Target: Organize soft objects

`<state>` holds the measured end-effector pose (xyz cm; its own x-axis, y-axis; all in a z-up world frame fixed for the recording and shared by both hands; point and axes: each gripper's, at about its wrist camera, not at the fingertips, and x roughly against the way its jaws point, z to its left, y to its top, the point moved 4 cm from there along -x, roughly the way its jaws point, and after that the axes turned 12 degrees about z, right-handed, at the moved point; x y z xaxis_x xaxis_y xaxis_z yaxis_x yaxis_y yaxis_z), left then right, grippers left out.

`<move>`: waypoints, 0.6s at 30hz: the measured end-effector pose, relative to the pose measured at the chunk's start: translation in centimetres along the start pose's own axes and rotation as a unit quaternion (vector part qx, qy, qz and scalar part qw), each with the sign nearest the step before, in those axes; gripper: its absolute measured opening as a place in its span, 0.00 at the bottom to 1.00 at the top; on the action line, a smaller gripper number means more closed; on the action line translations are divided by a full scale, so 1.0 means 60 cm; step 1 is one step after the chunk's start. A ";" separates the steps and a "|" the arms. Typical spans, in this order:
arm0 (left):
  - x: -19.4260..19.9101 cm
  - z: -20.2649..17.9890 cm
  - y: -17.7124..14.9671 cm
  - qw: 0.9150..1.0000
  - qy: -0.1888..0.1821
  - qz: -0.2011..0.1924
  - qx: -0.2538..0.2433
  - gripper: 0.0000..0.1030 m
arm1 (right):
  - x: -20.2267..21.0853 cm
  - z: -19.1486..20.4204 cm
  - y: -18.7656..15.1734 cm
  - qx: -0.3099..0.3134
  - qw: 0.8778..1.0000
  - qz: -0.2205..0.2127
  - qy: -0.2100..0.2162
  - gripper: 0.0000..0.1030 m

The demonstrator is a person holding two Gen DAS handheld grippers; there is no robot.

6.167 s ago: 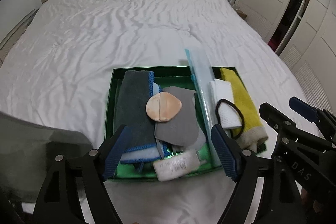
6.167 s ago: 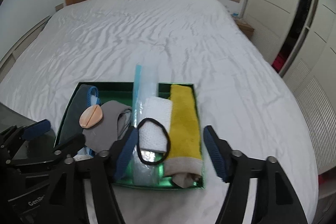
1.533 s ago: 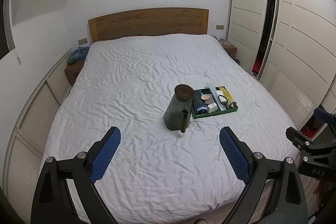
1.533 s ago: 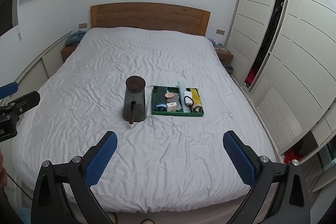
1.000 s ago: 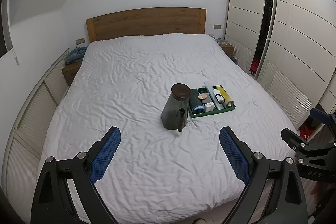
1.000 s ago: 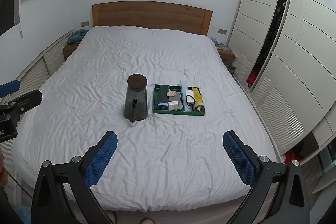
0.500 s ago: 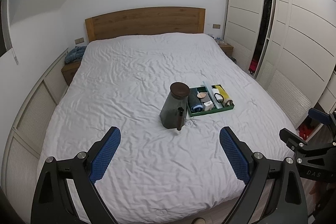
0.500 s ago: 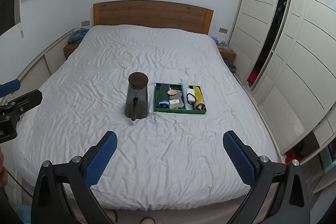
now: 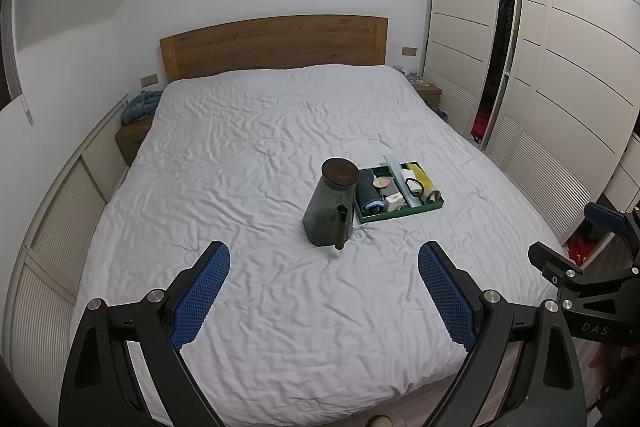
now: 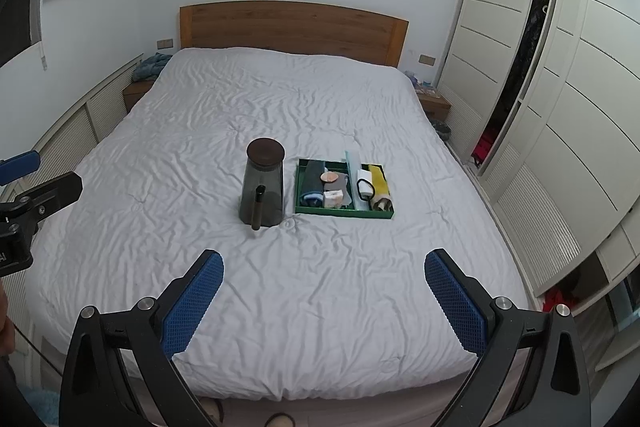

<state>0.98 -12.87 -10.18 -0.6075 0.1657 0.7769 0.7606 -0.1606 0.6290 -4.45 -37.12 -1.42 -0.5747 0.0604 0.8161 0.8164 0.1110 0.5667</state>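
Note:
A green tray [image 9: 400, 218] [image 10: 344, 211] sits on the white bed, far ahead of both grippers. It holds soft items: a dark grey cloth with blue trim [image 10: 313, 183], a round peach pad [image 10: 329, 177], a grey cloth [image 10: 344, 187], a white cloth with a black hair band [image 10: 363, 187] and a yellow cloth [image 10: 378, 183]. My left gripper [image 9: 324, 301] is open and empty above the foot of the bed. My right gripper [image 10: 324, 301] is open and empty too.
A dark lidded jug [image 9: 332, 203] [image 10: 263, 183] stands left of the tray. The wooden headboard [image 9: 276, 45] is at the far end. White wardrobes [image 10: 560, 67] line the right wall, nightstands flank the bed, and louvred panels [image 9: 60, 211] run along the left.
Six seconds ago both grippers hung right over the tray. They have drawn far back to the foot of the bed. In the last second the view has barely shifted.

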 end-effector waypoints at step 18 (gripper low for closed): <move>0.009 -0.001 0.004 1.000 -0.006 -0.003 -0.006 0.90 | 0.004 -0.001 -0.002 0.006 1.000 -0.003 0.000 1.00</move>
<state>0.82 -12.85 -9.62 -0.6099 0.1777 0.7723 0.7536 -0.1716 0.6346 -4.67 -37.20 -1.26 -0.5798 0.0602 0.8125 0.8121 0.1232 0.5704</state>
